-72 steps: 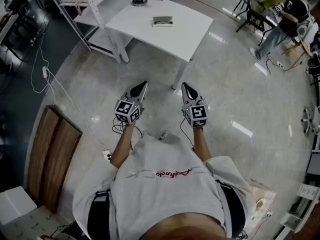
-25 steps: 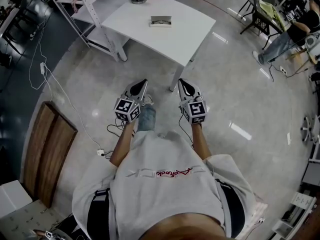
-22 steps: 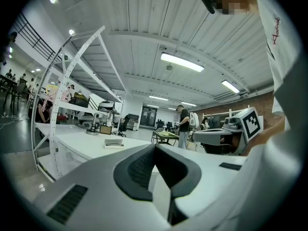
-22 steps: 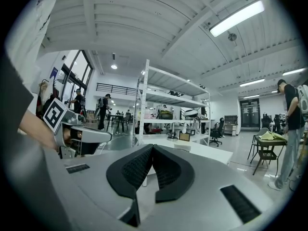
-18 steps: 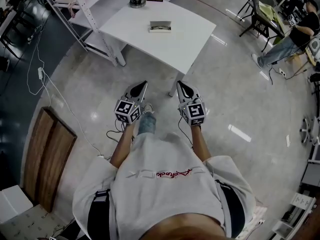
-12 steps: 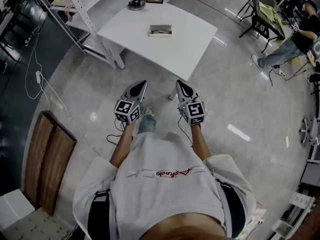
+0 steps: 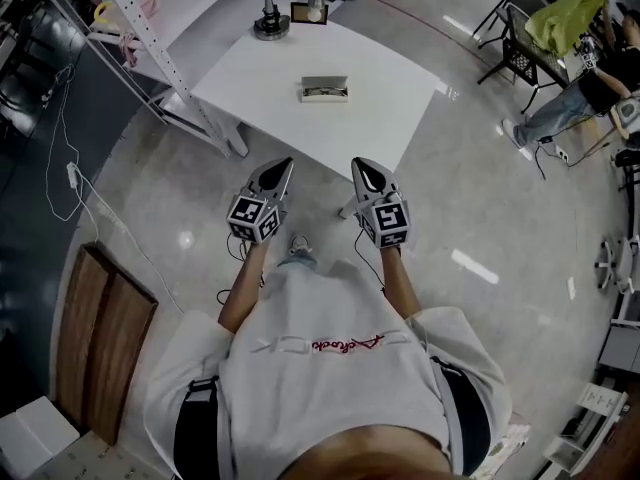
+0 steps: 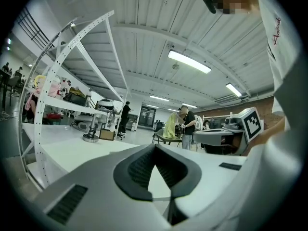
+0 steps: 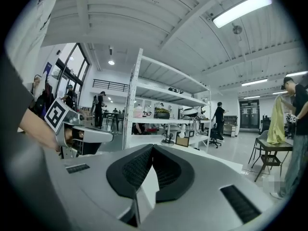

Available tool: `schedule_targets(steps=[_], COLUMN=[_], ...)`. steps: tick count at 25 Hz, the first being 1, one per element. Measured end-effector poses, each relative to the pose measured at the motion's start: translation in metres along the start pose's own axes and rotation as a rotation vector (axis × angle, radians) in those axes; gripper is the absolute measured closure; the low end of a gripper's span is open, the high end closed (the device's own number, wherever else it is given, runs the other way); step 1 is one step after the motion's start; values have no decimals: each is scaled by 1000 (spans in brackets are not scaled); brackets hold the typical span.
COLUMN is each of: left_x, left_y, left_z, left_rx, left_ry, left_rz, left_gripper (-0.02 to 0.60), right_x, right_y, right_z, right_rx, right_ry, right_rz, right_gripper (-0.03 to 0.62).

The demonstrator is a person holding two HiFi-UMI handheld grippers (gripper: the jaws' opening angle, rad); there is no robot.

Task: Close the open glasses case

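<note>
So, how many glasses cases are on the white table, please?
1. The open glasses case lies near the middle of the white table; no other shows.

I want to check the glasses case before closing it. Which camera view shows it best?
The head view. There the glasses case lies in plain sight, seen from above on the white table, though small and far off. I cannot make the case out in the left gripper view or in the right gripper view.
</note>
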State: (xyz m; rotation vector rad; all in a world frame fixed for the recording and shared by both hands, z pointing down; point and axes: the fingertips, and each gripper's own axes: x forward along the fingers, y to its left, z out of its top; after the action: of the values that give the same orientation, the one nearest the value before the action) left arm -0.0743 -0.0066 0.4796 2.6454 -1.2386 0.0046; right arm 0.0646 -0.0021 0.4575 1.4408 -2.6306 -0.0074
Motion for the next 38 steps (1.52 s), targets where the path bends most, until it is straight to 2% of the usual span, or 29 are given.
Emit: schedule_targets(steps=[5, 18, 27, 38], left_x=[29, 83, 100, 109], left_y=[36, 105, 114, 123], left_z=[13, 19, 10, -6], left_rx=[-1, -26, -37, -56], left_ry=[3, 16, 46, 80], left_rz=[-15, -53, -90, -68], left_gripper=[555, 555, 555, 555], right_x=[42, 122, 130, 143], right_y=[-16, -42, -52, -61], right_z=[7, 9, -6, -16], right_rx=[-4, -5, 22, 39], right_ry=[4, 24, 50, 68], right_rz=[-15, -48, -81, -67], right_gripper=[568, 568, 568, 568])
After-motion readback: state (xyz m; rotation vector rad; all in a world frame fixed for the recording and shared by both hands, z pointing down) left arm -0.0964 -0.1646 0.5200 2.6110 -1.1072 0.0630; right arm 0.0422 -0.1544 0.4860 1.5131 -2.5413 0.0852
